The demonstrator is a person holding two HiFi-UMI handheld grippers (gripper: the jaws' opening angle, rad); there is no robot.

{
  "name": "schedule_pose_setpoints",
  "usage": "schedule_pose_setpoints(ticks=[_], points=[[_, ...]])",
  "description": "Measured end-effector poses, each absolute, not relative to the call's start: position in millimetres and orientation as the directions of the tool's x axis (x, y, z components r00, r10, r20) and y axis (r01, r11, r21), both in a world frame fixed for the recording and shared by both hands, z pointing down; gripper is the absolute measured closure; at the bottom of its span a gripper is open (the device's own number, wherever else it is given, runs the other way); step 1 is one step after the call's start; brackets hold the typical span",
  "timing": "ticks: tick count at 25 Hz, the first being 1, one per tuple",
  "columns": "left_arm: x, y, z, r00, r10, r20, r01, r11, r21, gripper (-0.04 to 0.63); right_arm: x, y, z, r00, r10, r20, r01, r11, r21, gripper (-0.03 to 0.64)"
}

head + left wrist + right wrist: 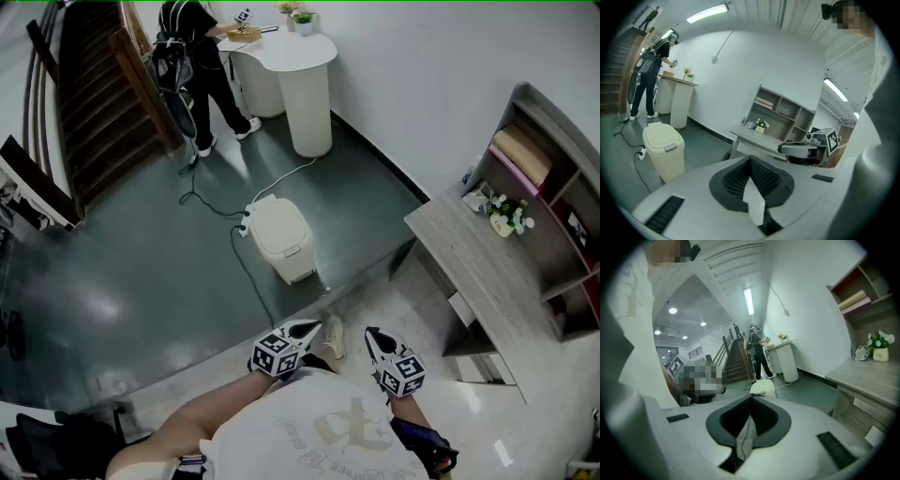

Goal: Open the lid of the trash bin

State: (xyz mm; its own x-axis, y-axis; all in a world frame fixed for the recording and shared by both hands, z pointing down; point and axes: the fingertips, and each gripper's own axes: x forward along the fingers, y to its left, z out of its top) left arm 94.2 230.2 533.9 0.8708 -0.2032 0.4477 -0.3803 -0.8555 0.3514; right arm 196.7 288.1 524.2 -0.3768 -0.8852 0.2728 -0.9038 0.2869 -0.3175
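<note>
Standing closed, the trash bin (281, 236) lies beyond the left claw (307, 328).

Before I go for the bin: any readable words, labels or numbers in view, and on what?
Nothing readable.
Shirt: faint curved print, too blurred to read.
Left claw and right claw: square marker patterns, no words.
Trash bin: no label visible.

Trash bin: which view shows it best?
The left gripper view: the trash bin stands whole and large, lid shut. The head view shows it smaller, from above; the right gripper view shows only its top above the jaws.
</note>
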Motion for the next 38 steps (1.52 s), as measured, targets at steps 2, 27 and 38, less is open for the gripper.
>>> schedule_pose_setpoints(ticks=[2, 27, 38], points=[[96, 238, 535, 0.874, -0.195, 0.444, -0.371, -0.858, 0.354, 0.581, 196, 296, 525, -0.370, -0.887, 0.274, -0.906, 0.280, -0.316, 0.615], [-21, 231, 542, 0.792, -0.423, 0.440, -0.586, -0.730, 0.352, 0.581, 127, 261, 538, -0.481, -0.823, 0.302, -0.865, 0.388, -0.319, 0.614], [-40, 208, 545, 0.745, -0.495, 0.447, -0.657, -0.663, 0.359, 0.581, 115, 227, 540, -0.548, -0.778, 0.306, -0.827, 0.451, -0.335, 0.614]])
